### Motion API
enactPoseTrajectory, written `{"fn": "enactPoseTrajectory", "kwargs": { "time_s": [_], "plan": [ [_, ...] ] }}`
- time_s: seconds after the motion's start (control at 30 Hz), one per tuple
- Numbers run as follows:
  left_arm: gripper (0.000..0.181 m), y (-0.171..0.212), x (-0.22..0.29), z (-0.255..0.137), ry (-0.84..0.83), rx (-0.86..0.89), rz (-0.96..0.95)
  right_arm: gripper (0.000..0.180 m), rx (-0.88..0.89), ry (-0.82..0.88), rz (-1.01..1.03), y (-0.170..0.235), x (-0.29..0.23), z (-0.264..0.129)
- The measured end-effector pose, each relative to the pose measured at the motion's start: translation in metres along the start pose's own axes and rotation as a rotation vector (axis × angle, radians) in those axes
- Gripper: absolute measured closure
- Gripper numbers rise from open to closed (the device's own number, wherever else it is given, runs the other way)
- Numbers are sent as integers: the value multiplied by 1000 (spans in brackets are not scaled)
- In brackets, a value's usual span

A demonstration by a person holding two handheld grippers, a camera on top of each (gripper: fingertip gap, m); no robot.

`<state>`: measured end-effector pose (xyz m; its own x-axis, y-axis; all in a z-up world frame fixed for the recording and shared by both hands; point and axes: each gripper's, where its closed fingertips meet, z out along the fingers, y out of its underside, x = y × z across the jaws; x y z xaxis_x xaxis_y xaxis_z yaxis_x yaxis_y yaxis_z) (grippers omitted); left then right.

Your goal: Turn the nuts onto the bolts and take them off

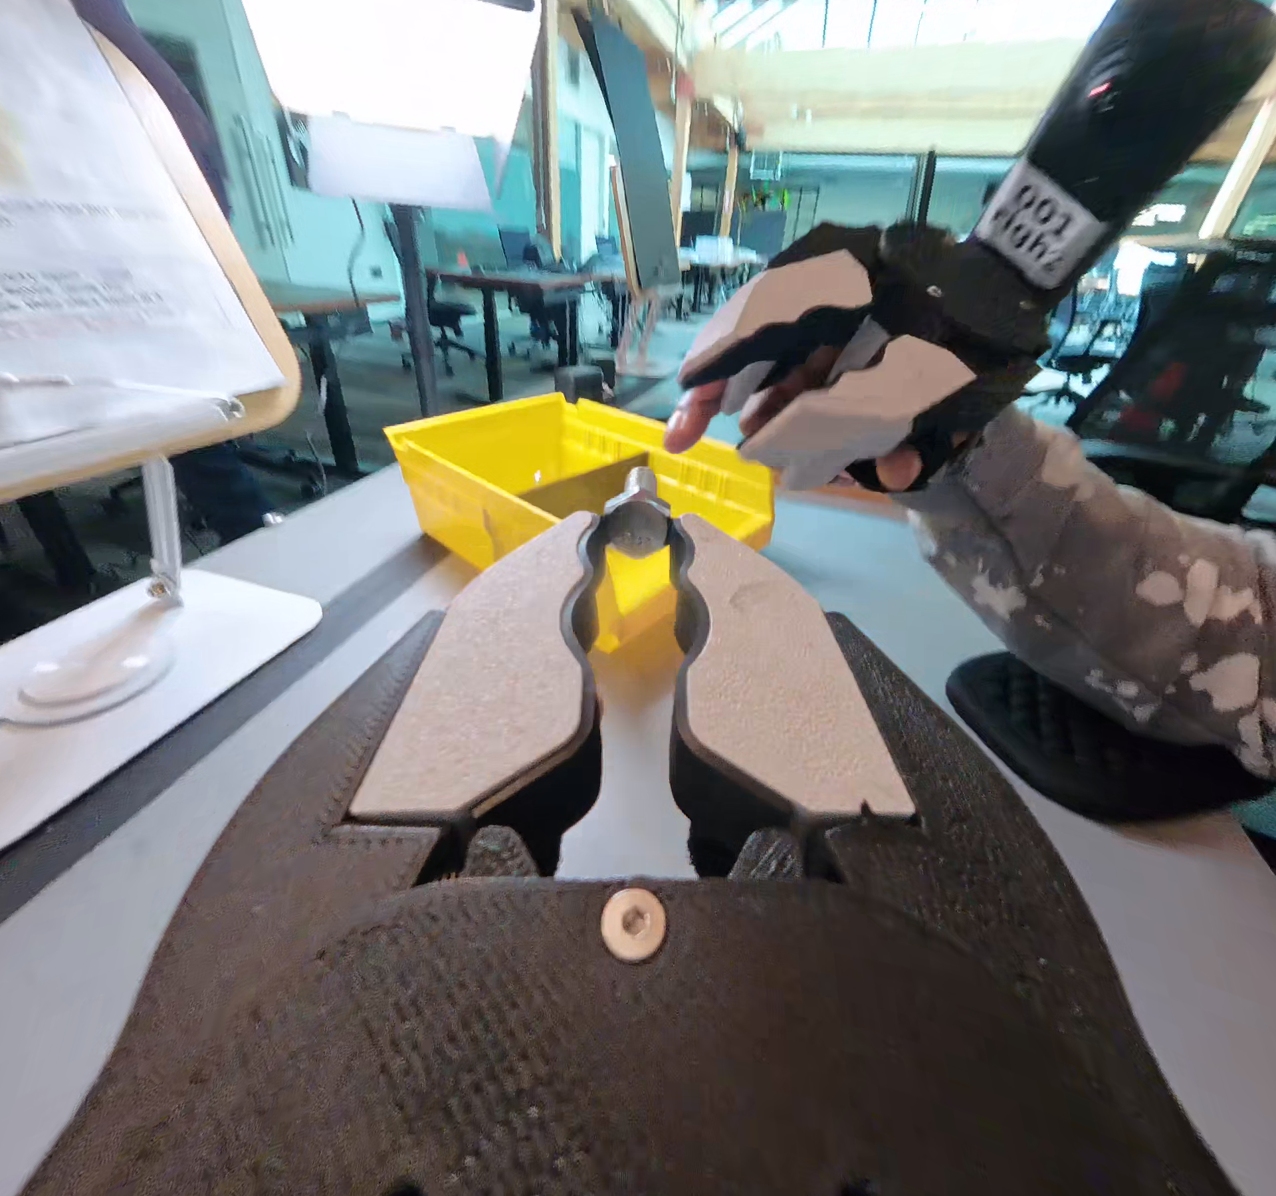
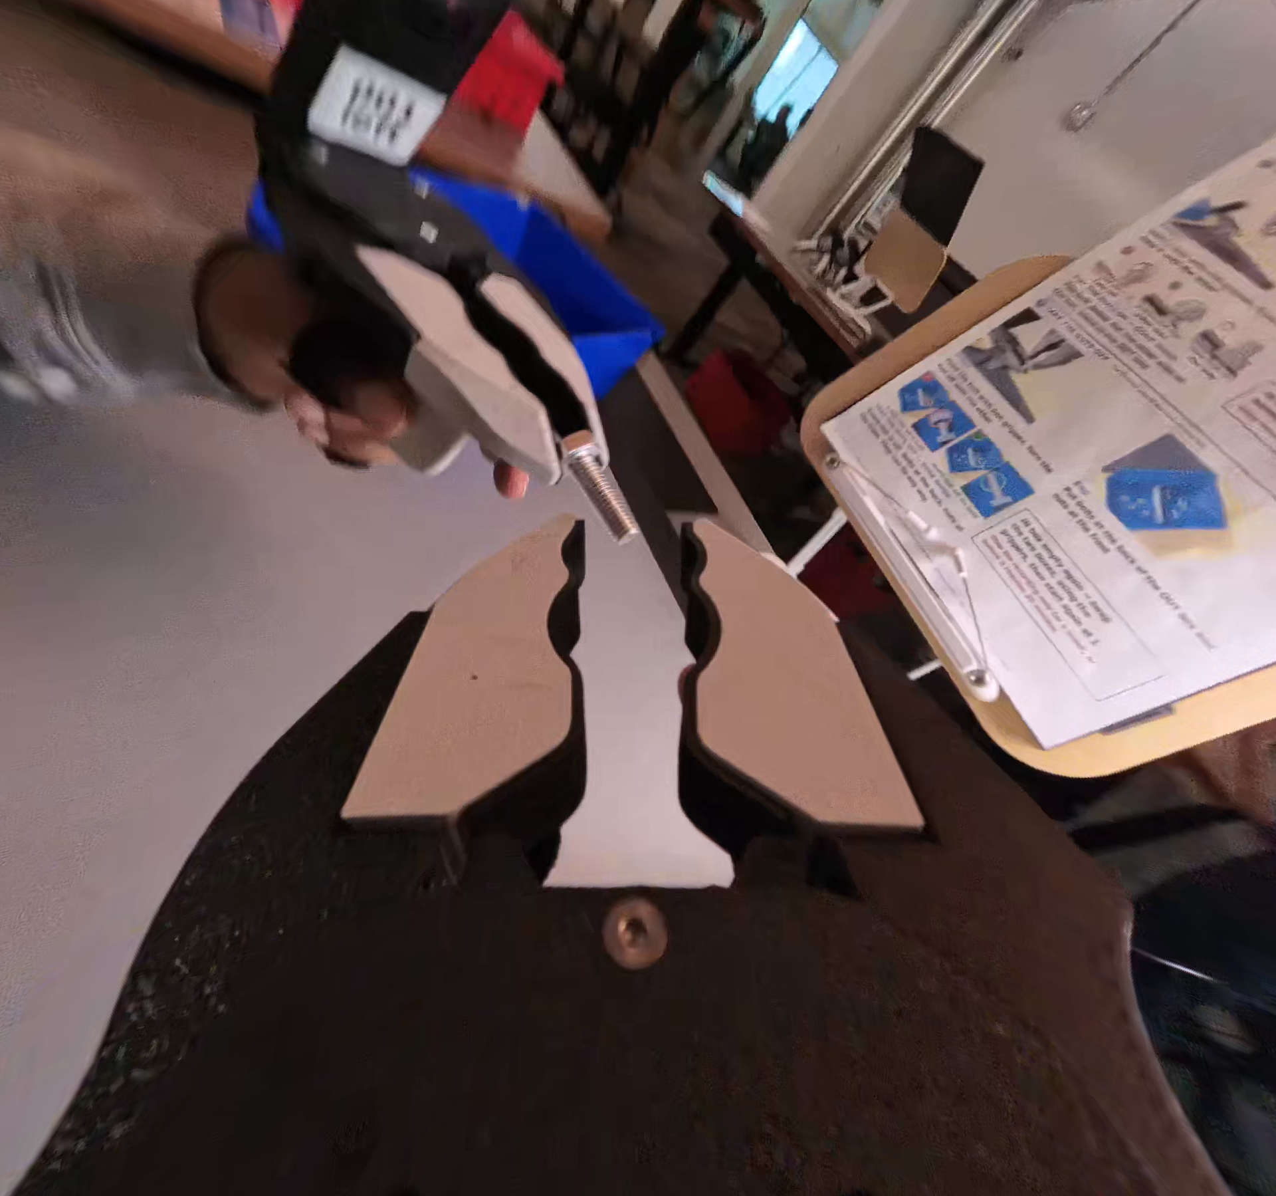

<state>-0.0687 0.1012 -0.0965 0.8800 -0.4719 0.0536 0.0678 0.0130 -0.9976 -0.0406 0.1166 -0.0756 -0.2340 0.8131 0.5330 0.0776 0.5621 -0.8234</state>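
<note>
Bolt (image 1: 636, 527) clamped by its head in left tongs (image 1: 636, 536) — right tongs (image 2: 632, 531) parted, empty, just beside its threaded tip.

The bolt (image 1: 636, 519) showed only its head in the left wrist view, its shank hidden behind it. The yellow bin (image 1: 483, 465) had its near corner covered by the fingers (image 1: 511, 665). The person's hand (image 2: 338, 403) was motion-blurred in the right wrist view, and the clipboard (image 2: 897, 361) ran past the right edge.

Grey table (image 1: 863, 582): yellow bin (image 1: 483, 472), clipboard stand (image 1: 207, 631).
</note>
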Motion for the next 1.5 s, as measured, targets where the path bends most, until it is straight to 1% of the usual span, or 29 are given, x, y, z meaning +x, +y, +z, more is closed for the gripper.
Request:
{"fn": "enactPoseTrajectory", "kwargs": {
  "time_s": [0.07,0.1,0.13,0.17,0.2,0.27,0.33,0.4,0.5,0.57,0.67,0.73,0.8,0.87,1.0,1.07,1.13,1.2,1.27,1.33,1.4,1.5],
  "plan": [
    [163,11,5,5,28,-63,-1,151,-139,-9,-142,17,-14,12],
    [163,16,7,7,37,-91,1,151,-170,-17,-181,22,-19,17],
    [163,20,10,9,46,-114,8,155,-181,-31,-197,25,-24,20],
    [162,22,12,10,55,-123,14,166,-181,-37,-201,27,-27,23],
    [163,20,12,9,56,-114,10,170,-183,-34,-208,29,-28,26],
    [163,20,12,8,66,-115,-1,170,-171,-52,-173,29,-29,27],
    [162,15,11,8,61,-82,-27,170,-138,-77,-100,26,-28,25],
    [156,7,2,5,3,-23,-52,170,-132,-40,-49,31,-11,18],
    [154,-4,-15,-7,-60,46,-68,170,-201,112,32,57,51,-3],
    [154,-10,-27,-15,-129,87,-40,170,-312,188,109,94,101,-18],
    [152,-12,-34,-17,-207,88,17,170,-598,284,225,182,170,-41],
    [150,-11,-35,-15,-250,81,51,170,-767,309,325,243,199,-55],
    [149,-6,-36,-11,-281,61,52,170,-853,274,414,288,209,-58],
    [146,2,-38,-7,-312,40,40,170,-916,227,448,320,214,-58],
    [141,21,-39,2,-348,-21,35,170,-1012,134,466,356,213,-49],
    [140,28,-36,6,-335,-40,31,170,-1079,128,423,372,214,-49],
    [140,35,-36,9,-331,-60,29,170,-1132,140,414,379,217,-50],
    [141,41,-39,9,-339,-77,39,170,-1181,111,432,377,213,-53],
    [141,46,-42,9,-341,-92,37,169,-1194,112,394,373,214,-55],
    [141,48,-43,9,-335,-95,14,158,-1187,102,396,364,213,-56],
    [141,48,-43,9,-332,-91,2,153,-1130,119,380,343,215,-53],
    [141,44,-43,7,-336,-85,3,153,-958,121,378,289,209,-35]
  ]
}}
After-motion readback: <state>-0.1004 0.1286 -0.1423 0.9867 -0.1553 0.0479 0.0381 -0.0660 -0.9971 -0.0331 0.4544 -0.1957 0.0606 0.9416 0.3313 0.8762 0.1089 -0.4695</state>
